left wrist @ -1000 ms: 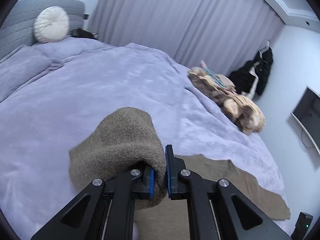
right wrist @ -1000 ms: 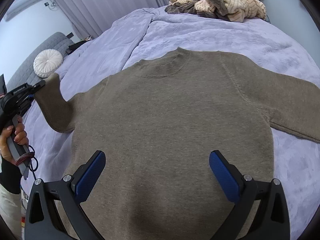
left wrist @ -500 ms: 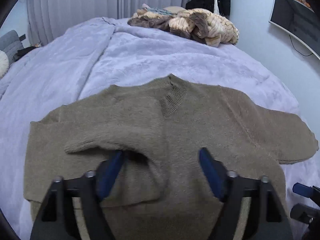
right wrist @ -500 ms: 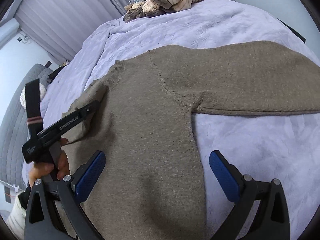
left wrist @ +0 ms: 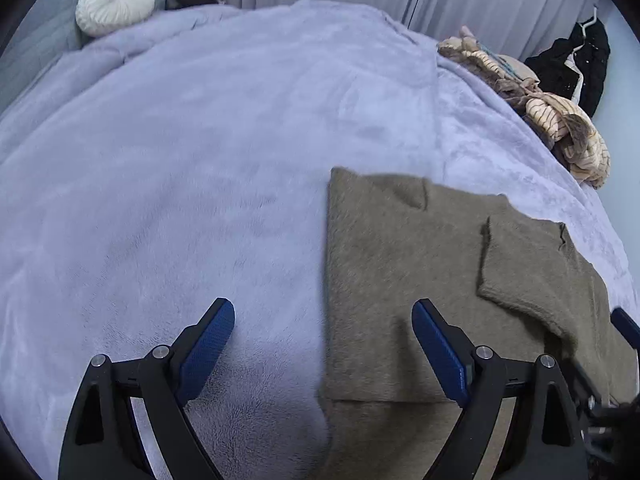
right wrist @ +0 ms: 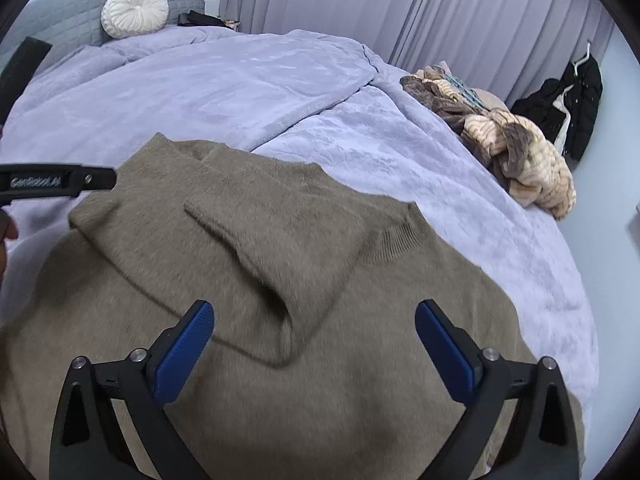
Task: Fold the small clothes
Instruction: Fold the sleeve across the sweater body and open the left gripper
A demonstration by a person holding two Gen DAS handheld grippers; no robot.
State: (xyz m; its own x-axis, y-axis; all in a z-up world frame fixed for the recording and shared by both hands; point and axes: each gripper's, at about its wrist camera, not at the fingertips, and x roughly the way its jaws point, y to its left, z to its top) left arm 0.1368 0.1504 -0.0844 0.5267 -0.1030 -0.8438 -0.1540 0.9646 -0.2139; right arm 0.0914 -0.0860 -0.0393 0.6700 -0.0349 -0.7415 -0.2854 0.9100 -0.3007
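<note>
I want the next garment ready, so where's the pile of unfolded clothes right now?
The pile of clothes sits at the bed's far right edge in both wrist views, beyond the brown sweater, near the black coat.

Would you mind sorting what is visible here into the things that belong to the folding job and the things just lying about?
Belongs to the job:
- brown sweater, one sleeve folded over it
- left gripper, open
- right gripper, jaws closing, nothing between them

Just lying about:
- pile of clothes
- round white cushion
- black jacket, hanging
- purple blanket

A round white pleated cushion (right wrist: pixel 135 10) leans on the grey quilted headboard (right wrist: pixel 72 12); black garments (right wrist: pixel 576 100) hang beside pale lilac curtains (right wrist: pixel 400 4).
</note>
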